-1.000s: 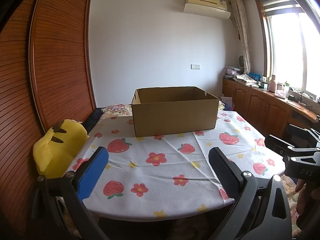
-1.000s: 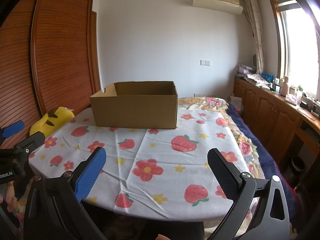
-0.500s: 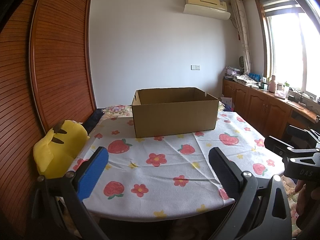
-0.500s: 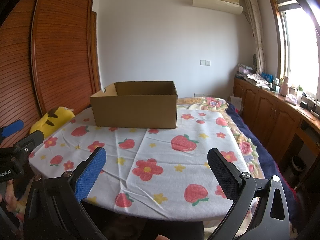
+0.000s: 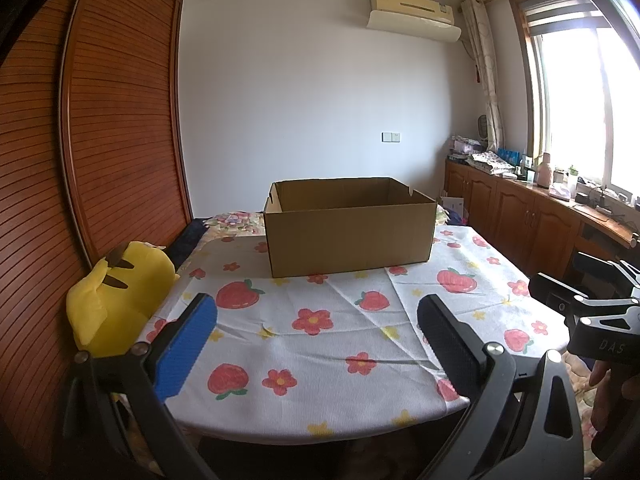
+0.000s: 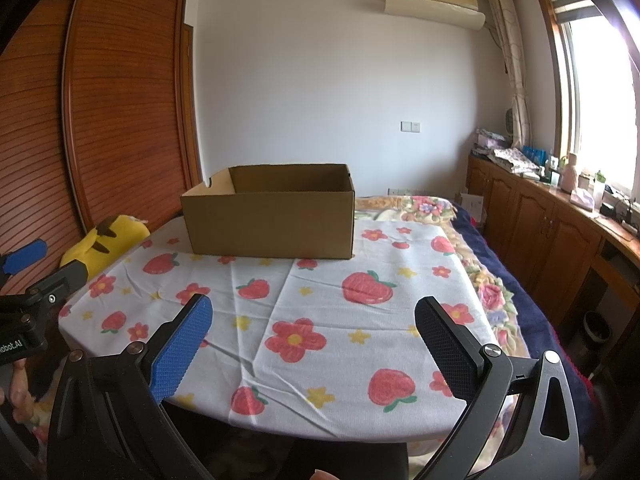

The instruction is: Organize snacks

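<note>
An open brown cardboard box (image 5: 350,228) (image 6: 272,216) stands at the far side of a table covered with a strawberry-and-flower cloth (image 5: 320,344) (image 6: 320,320). No snacks show in either view, and the box's inside is hidden by its walls. My left gripper (image 5: 316,320) hangs open over the table's near edge with nothing between its fingers. My right gripper (image 6: 312,320) is open too, at the near edge further right. Each gripper appears at the side of the other's view: the right gripper (image 5: 592,312) and the left gripper (image 6: 28,280).
A yellow plush toy (image 5: 116,300) (image 6: 104,240) sits left of the table against a wooden slatted wardrobe (image 5: 100,140). A wooden cabinet run (image 6: 560,224) with clutter lines the right wall under the window. A bed with a floral blanket (image 6: 420,204) lies behind the table.
</note>
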Demonstrator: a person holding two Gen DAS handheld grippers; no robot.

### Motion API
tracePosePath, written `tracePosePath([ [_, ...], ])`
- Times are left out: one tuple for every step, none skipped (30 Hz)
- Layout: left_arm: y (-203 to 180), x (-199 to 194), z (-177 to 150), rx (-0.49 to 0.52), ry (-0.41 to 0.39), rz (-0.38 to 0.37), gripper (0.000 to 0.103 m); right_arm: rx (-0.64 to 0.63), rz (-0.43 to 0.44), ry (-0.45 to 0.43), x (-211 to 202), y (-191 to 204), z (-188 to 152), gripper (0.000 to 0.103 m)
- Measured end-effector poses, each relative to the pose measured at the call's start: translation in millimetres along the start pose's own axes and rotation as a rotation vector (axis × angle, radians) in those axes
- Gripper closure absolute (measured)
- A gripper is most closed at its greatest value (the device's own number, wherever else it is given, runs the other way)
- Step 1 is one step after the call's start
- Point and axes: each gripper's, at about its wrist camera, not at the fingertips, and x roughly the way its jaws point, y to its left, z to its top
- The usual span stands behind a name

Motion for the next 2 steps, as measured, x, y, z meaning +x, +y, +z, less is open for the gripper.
tracePosePath([
  [0.2, 0.4, 0.4, 0.001, 0.0, 0.0, 0.001, 0.001, 0.002, 0.001, 0.1, -0.1, 0.0, 0.0],
  [0.9, 0.5, 1.0, 0.0, 0.001, -0.002, 0.001, 0.001, 0.001, 0.001, 0.2, 0.3, 0.1, 0.0],
])
